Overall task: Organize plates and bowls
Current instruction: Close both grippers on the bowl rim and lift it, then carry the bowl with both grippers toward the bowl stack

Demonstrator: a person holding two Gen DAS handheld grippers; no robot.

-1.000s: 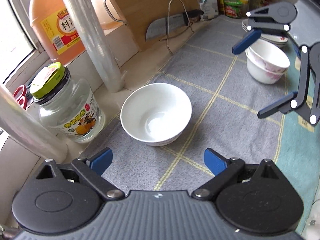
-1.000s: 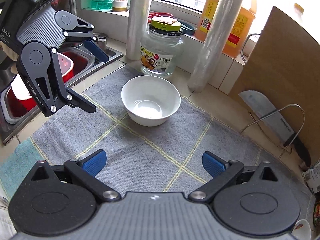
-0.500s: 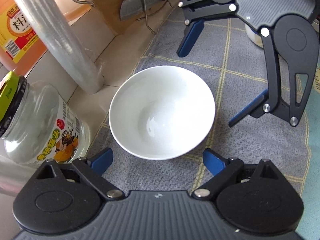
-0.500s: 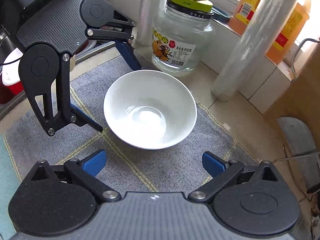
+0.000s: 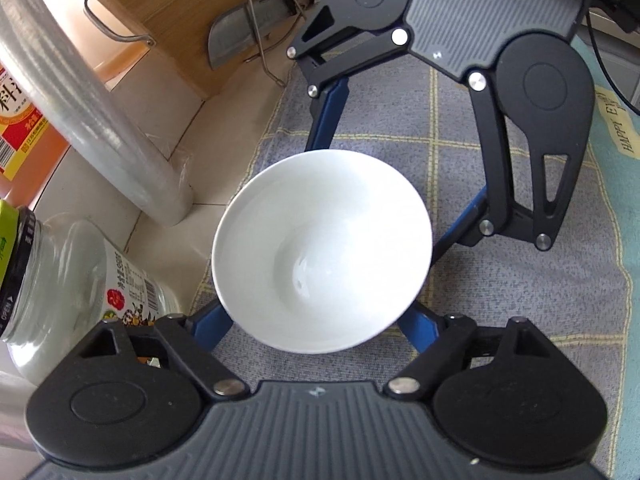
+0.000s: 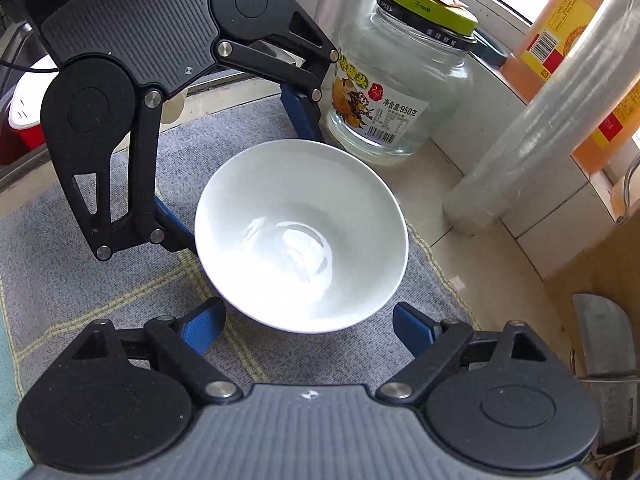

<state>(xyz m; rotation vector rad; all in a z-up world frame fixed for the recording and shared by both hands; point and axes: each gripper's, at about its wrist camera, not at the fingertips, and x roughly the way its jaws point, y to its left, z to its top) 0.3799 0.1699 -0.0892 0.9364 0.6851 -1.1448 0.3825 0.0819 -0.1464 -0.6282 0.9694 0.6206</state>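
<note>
Both tools are closing in on the one bowl [image 5: 322, 250] from opposite sides. The left tool [image 5: 316, 330], at the bottom of its own view, is straddling the near wall of the bowl; its jaws have just been closing, with the bowl between them. Its blue fingers [image 5: 208, 328] are disappearing under the rim, so I cannot tell whether they are already pressing the wall. The right tool [image 6: 308, 322], at the bottom of its own view, is doing the same from the other side, its jaws also just closing around the bowl; a sliver of cloth is showing beside its fingers [image 6: 202, 326], so contact is likewise unsure.

The bowl is sitting upright and empty in the middle of both frames, on the grey mat [image 5: 520, 280] at the edge toward the bare desk [image 5: 168, 128], near the jar [image 6: 400, 92].

By my judgement the task is just starting: this bowl is being seized, not yet lifted or stacked, and its destination is not showing.
</note>
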